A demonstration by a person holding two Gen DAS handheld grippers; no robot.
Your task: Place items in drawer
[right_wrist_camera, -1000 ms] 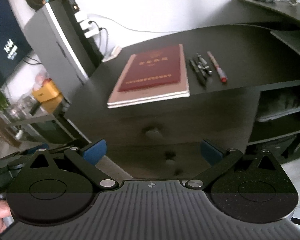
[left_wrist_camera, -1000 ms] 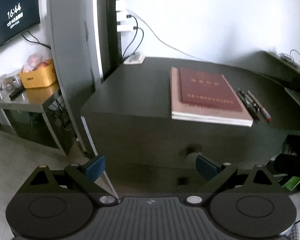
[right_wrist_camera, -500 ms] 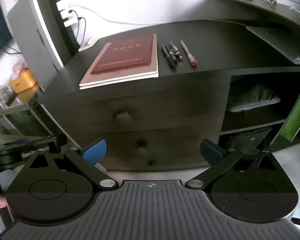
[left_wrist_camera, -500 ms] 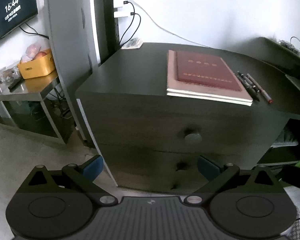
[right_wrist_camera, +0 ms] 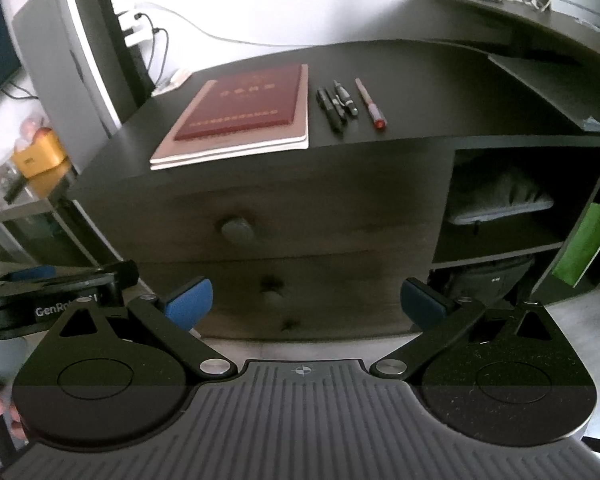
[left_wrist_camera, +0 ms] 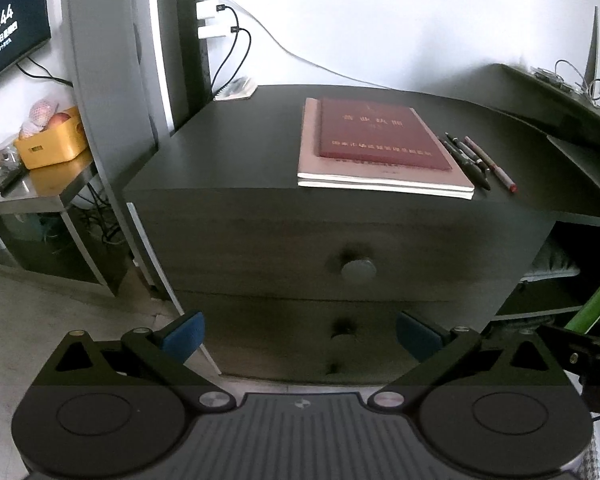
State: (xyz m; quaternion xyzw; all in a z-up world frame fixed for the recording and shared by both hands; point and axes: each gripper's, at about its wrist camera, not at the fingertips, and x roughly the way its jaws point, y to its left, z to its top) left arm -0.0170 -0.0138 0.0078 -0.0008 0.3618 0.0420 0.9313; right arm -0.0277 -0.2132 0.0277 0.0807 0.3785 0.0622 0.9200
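From the left wrist view, the left hand-held gripper (left_wrist_camera: 300, 334) stands wide, blue pads apart with nothing between them. Straight ahead sits the dark cabinet, both drawers shut. The top drawer's knob (left_wrist_camera: 358, 269) is round and pale, above and slightly right of the gap between the pads, and not yet reached. On the worktop (left_wrist_camera: 240, 148) lie the items: a red book (left_wrist_camera: 380, 134) stacked on a pink notebook (left_wrist_camera: 312, 160), and just to their right a row of pens (left_wrist_camera: 478, 160), the outermost red-tipped. Nothing goes in until that drawer opens, so I judge the knob is the first target. To do it well: bring the knob centred between the pads, close behind its head rather than on its face, and pull straight out along the drawer's run so it does not bind.

Over to the right wrist view: the right hand-held gripper (right_wrist_camera: 306, 304) is also spread wide and empty. The knob (right_wrist_camera: 237, 230) sits up and left here, the lower drawer's small knob (right_wrist_camera: 272, 282) nearer the pads. The book (right_wrist_camera: 240, 106) and pens (right_wrist_camera: 338, 106) lie flat above, well clear. The other gripper's body shows at the left edge. This hand looks best placed to lift the items; the thin pens will want a low, level pinch across the barrel.
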